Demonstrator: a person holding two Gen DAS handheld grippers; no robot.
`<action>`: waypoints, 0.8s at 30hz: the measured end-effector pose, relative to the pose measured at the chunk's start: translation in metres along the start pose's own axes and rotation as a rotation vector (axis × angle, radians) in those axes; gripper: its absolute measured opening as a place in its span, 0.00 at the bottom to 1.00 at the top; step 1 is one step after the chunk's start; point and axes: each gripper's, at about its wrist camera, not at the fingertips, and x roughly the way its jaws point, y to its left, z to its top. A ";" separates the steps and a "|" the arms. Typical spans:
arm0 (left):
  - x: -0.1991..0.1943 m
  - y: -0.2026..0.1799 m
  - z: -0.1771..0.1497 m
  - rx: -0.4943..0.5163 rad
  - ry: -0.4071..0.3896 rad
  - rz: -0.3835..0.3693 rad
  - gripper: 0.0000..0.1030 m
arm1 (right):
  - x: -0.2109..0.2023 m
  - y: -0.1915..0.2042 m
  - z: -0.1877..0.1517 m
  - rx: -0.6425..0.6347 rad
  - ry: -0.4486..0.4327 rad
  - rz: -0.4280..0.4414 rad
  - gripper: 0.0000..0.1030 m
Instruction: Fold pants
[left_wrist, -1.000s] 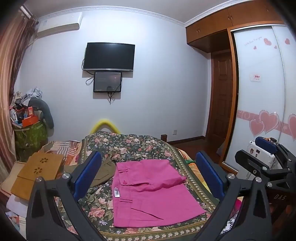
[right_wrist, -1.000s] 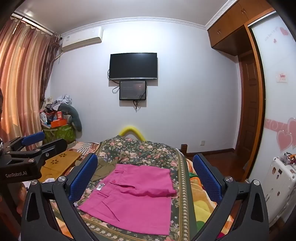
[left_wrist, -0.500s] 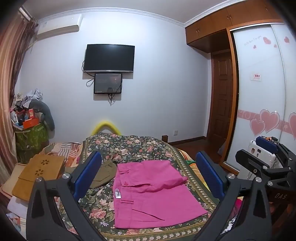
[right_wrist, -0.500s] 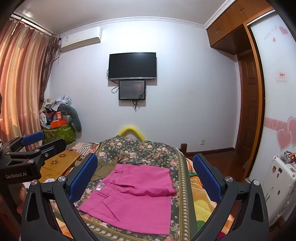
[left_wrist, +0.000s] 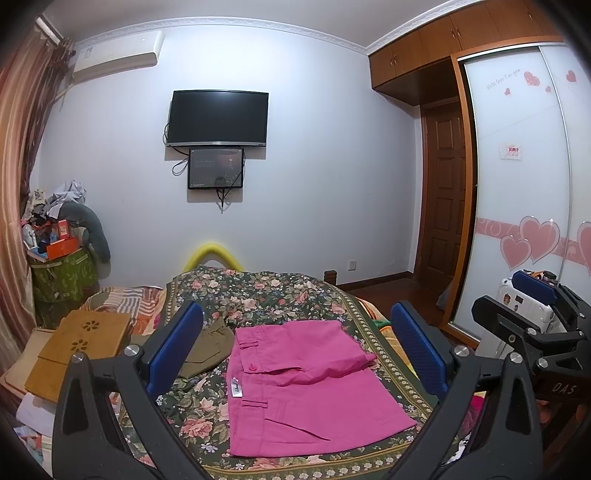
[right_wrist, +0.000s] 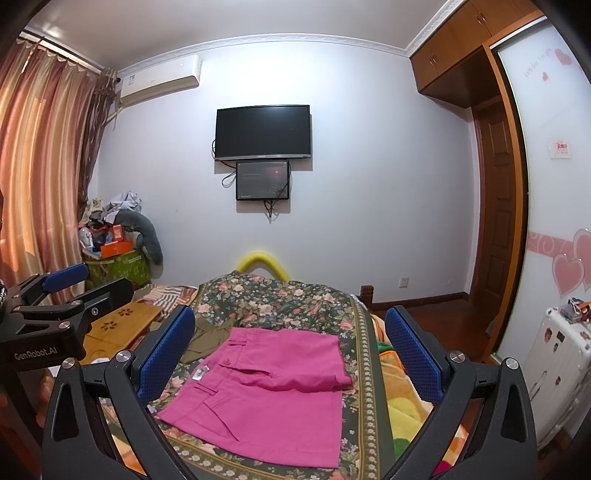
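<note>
Left gripper (left_wrist: 295, 354) spread wide, empty | right gripper (right_wrist: 290, 354) likewise spread, empty, raised | pink pants (left_wrist: 303, 384) folded on bed (left_wrist: 266, 291) | risk: pinching only top layer, undoing fold; slack cloth slipping out

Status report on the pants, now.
Left gripper and right gripper open, holding nothing. Pink pants folded on floral bedspread. Olive garment alongside.

Wall: pale, wall-mounted TV (left_wrist: 218, 118) centre, air conditioner (right_wrist: 159, 79) upper left | Left: striped curtains (right_wrist: 40, 155) | Right: wooden door (left_wrist: 447, 192), heart-decal wardrobe (left_wrist: 524, 177) | Bottom: floral bedspread (right_wrist: 280, 299)
</note>
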 end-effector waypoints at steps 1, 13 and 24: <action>0.000 0.000 0.000 0.000 0.000 0.000 1.00 | -0.004 -0.002 0.002 0.002 -0.001 -0.001 0.99; 0.001 -0.001 -0.001 0.002 0.002 0.002 1.00 | -0.005 -0.002 0.002 0.008 -0.001 0.001 0.99; 0.002 -0.001 -0.002 0.006 0.000 0.006 1.00 | -0.005 -0.002 0.001 0.014 0.005 0.000 0.99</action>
